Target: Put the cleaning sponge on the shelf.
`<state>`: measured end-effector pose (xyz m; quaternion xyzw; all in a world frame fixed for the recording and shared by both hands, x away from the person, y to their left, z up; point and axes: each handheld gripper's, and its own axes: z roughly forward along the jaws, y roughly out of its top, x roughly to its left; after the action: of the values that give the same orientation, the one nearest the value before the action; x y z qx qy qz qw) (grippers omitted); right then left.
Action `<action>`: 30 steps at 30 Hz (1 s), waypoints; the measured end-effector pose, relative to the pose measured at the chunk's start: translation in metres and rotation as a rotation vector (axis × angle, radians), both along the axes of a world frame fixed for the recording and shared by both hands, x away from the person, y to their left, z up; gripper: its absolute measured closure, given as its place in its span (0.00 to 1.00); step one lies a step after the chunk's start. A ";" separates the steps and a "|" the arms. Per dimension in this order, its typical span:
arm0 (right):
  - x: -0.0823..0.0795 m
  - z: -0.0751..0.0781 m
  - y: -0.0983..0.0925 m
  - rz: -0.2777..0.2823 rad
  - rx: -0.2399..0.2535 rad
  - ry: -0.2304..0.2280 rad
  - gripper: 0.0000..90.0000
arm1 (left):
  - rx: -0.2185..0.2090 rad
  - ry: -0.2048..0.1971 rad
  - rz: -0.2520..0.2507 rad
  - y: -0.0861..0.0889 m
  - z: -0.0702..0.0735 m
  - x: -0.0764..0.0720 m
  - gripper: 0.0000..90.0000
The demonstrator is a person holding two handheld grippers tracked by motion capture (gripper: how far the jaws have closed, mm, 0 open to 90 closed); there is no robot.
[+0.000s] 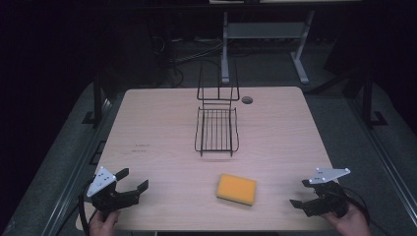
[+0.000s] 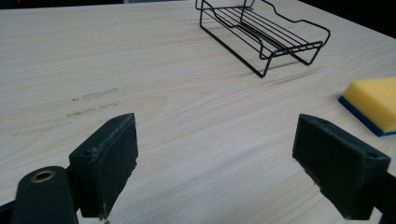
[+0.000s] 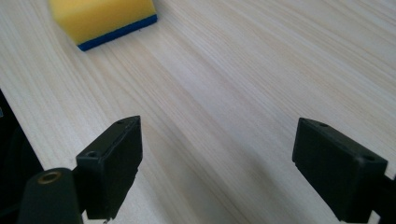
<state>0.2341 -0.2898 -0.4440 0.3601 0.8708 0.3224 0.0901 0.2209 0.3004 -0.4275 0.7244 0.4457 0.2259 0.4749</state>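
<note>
A pale wooden table (image 1: 162, 128) carries everything, with a small round hole (image 1: 247, 100) near its far edge. Toward the far middle stands a black wire rack (image 1: 217, 128): a shallow basket of thin bars with a tall upright frame rising at its far end. In the left gripper view the rack (image 2: 271, 32) sits far and to the right, casting a thin shadow on the wood.

Nearer, a little right of the middle, a yellow sponge (image 1: 237, 189) lies flat on the table, touching nothing; the gripper views show a dark blue layer under the yellow (image 2: 373, 102) (image 3: 105, 18). It lies between the two grippers and well apart from both.

The left gripper (image 1: 133, 179) is held at the near left corner, its jaws spread wide over bare wood with nothing between them. The right gripper (image 1: 301, 192) is held at the near right corner, jaws likewise spread wide and empty, angled toward the sponge.
</note>
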 end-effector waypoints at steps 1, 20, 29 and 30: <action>0.000 0.000 0.000 0.000 0.000 0.000 0.17 | 0.000 0.000 0.000 0.000 0.000 0.000 0.15; 0.006 0.011 0.034 0.109 -0.037 0.013 0.17 | -0.002 -0.025 -0.005 0.000 0.001 -0.004 0.15; 0.012 0.021 0.046 0.155 -0.061 0.006 0.17 | -0.003 -0.025 0.000 0.001 0.002 -0.004 0.15; 0.012 0.021 0.046 0.155 -0.061 0.006 0.17 | -0.001 -0.025 -0.002 0.001 0.002 -0.004 0.15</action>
<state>0.2456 -0.2438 -0.4231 0.2897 0.9058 0.3006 0.0730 0.2171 0.3010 -0.4258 0.7217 0.4391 0.2343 0.4811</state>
